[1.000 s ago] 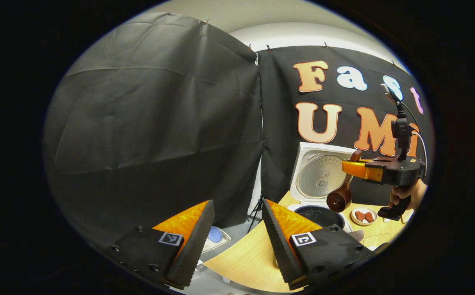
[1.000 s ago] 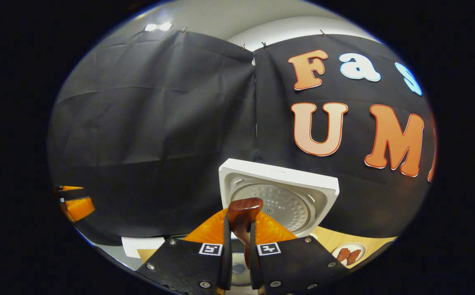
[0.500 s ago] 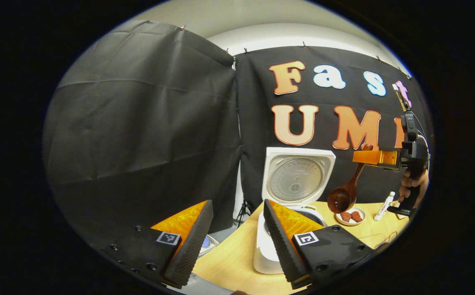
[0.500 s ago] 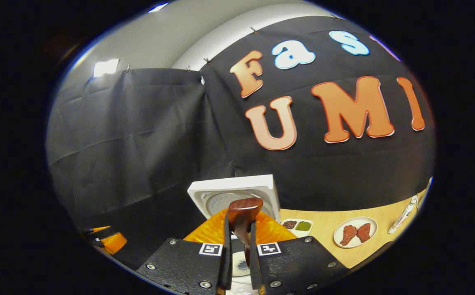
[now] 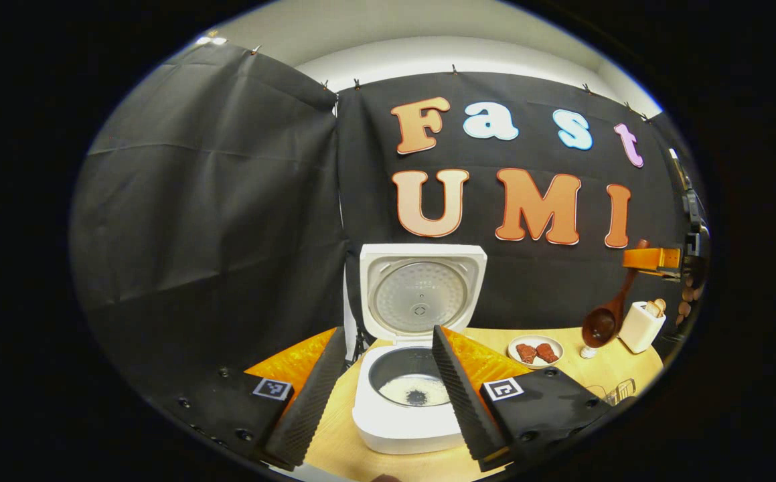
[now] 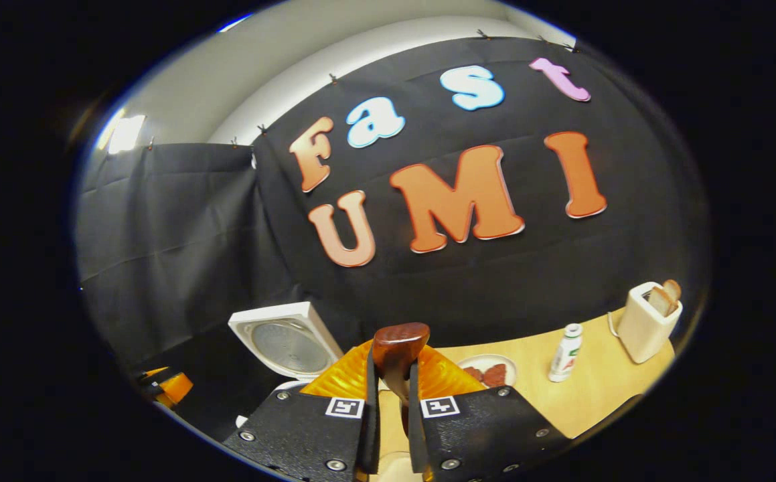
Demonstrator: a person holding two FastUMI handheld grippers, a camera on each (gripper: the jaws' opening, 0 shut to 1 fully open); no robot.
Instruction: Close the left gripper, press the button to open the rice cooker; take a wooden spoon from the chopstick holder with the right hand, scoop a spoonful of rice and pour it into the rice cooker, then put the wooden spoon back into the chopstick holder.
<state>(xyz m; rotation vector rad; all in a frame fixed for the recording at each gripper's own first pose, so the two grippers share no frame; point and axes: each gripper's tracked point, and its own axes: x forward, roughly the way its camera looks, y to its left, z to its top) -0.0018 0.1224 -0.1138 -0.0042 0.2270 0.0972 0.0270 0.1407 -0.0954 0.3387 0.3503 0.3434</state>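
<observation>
The right claw (image 6: 388, 402) is clamped on the wooden spoon (image 5: 607, 314) handle, bowl hanging above the worktop (image 5: 602, 371) (near a toaster (image 5: 641, 326)). The left claw (image 5: 388, 388) gapes wide, empty, before the open rice cooker (image 5: 409, 402).

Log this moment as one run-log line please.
rice cooker: lid open, rice in pot | right gripper: shut on wooden spoon | left gripper: open, holding nothing | spoon return: not yet done

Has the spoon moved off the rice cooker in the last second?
Yes. In the left gripper view the spoon, clamped in the right claw, has gone right of the rice cooker, past the plate, toward the toaster.
</observation>
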